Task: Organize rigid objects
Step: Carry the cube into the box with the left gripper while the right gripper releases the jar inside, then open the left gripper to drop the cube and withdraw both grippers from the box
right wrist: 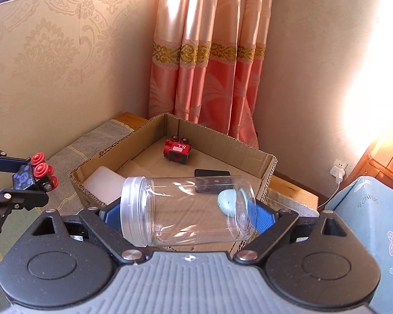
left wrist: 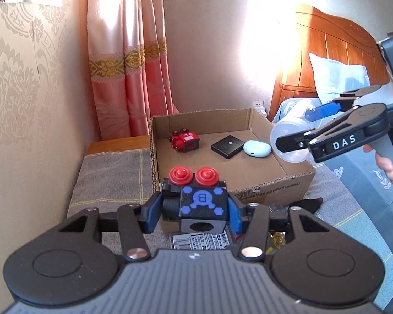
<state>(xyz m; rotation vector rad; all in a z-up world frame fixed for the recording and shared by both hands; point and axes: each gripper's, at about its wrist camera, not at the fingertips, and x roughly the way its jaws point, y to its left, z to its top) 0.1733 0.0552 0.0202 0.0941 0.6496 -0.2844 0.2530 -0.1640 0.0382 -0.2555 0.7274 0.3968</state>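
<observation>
The left gripper (left wrist: pixel 196 209) is clamped on a black toy train block with blue hexagon markings and two red round wheels on top (left wrist: pixel 200 198), its blue pads (left wrist: pixel 152 213) pressing both flanks and holding the toy clear of the surface below. Under it lie a white printed label card (left wrist: pixel 199 242) and something gold and shiny (left wrist: pixel 276 239) on a grey woven cloth (left wrist: pixel 110 183) that covers the worktop. Just beyond stands a shallow open brown cardboard box (left wrist: pixel 283 183); inside it a red toy train block (left wrist: pixel 184 142) sits at the far left, with a flat black square case (left wrist: pixel 227 146) and a pale blue rounded earbud case (left wrist: pixel 257 148) side by side toward the right. The right gripper (right wrist: pixel 186 217) stands wide and grips a clear plastic jar with a threaded neck (right wrist: pixel 186 209), which lies on its side between the blue pads (right wrist: pixel 262 219), mouth toward the left, held above the near edge of the box. Seen from the right wrist, a white flat object (right wrist: pixel 104 183) rests in the box's near left corner. A person's fingers (left wrist: pixel 387 168) wrap the right gripper's handle. Behind are a pink curtain with a gold band (right wrist: pixel 209 52), patterned beige wallpaper (right wrist: pixel 52 52), a wooden headboard (left wrist: pixel 335 49) and a pale blue pillow (left wrist: pixel 338 78).
</observation>
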